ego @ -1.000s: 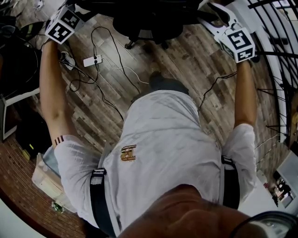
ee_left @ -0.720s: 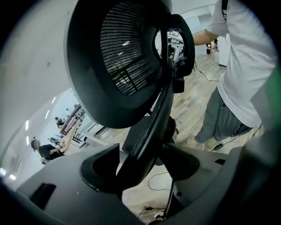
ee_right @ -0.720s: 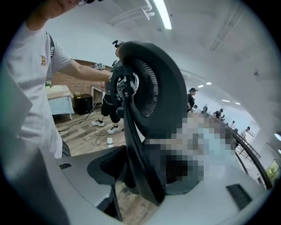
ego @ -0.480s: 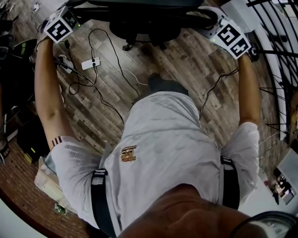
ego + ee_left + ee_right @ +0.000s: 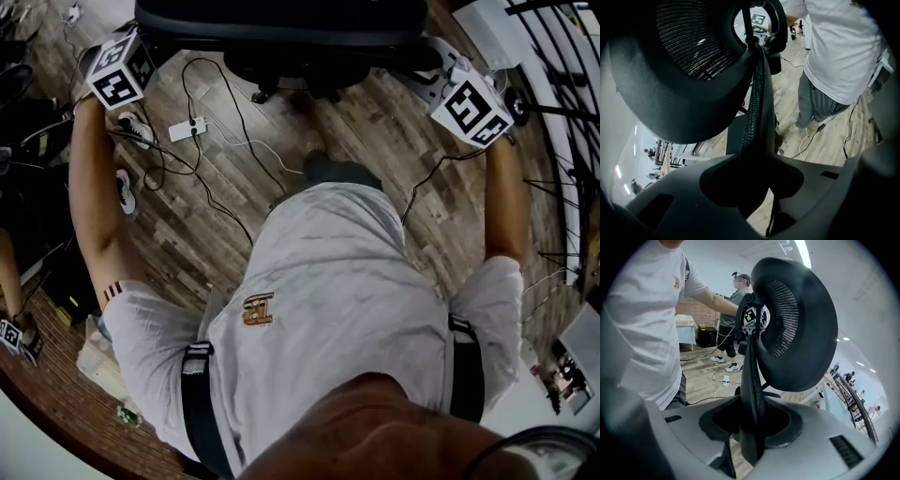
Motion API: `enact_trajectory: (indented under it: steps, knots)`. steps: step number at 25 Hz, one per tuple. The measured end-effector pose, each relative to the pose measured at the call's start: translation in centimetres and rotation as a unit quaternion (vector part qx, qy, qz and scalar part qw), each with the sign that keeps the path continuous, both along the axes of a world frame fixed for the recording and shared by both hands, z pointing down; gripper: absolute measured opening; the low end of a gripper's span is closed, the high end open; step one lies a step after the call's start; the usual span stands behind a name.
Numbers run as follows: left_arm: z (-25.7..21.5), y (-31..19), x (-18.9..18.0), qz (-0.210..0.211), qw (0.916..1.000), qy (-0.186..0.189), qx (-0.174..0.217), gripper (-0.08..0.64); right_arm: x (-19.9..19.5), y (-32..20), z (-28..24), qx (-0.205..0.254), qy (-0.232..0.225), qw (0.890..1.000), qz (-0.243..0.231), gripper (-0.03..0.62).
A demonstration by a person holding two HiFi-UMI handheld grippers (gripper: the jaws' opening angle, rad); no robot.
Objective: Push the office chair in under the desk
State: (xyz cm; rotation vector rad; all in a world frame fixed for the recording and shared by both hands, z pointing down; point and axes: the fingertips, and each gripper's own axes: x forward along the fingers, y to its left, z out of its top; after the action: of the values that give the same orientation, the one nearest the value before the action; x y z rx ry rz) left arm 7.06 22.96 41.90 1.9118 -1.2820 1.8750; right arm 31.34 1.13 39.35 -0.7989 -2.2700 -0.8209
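Left gripper (image 5: 139, 45) is reaching, in the head view, to one side of the office chair (image 5: 281, 21), and the right gripper (image 5: 429, 79) is reaching to the opposite side, with the chair spanning the space between them. Along the left gripper's own jaws, they are closing on the dark side edge of the backrest (image 5: 693, 70), which is rising from between them. Along the right gripper's jaws, they are closing on the other edge, and the mesh back is rising just ahead.
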Motion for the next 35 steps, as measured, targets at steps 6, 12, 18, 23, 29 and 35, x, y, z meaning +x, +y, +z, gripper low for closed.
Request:
enact_trajectory:
  steps: [6, 12, 18, 23, 29, 35]
  knots:
    - [0.2, -0.6, -1.0, 0.015, 0.9996, 0.010, -0.019, 0.138, -1.0, -0.3, 0.0, -0.028, 0.001, 0.999, -0.034, 0.140]
    - [0.1, -2.0, -2.8, 0.015, 0.9997, 0.002, -0.019, 0.137, -2.4, -1.2, -0.1, -0.033, -0.008, 0.998, -0.047, 0.132]
    - [0.5, -5.8, -6.0, 0.012, 0.9998, 0.000, -0.014, 0.129, -6.1, -5.6, 0.3, -0.020, -0.014, 0.999, -0.035, 0.127]
    - [0.7, -10.2, -8.5, 0.006, 0.9998, -0.007, -0.017, 0.124, -9.0, -10.5, 0.5, -0.011, -0.029, 0.999, -0.029, 0.127]
    - [1.3, -15.1, -12.1, 0.001, 0.9997, -0.003, -0.024, 0.126, -12.9, -15.7, 1.2, -0.004, -0.039, 0.999, -0.026, 0.127]
    - [1.5, -17.6, -16.7, 0.002, 0.9999, -0.006, -0.015, 0.127, -17.3, -17.9, 1.1, 0.004, -0.050, 0.999, -0.019, 0.127]
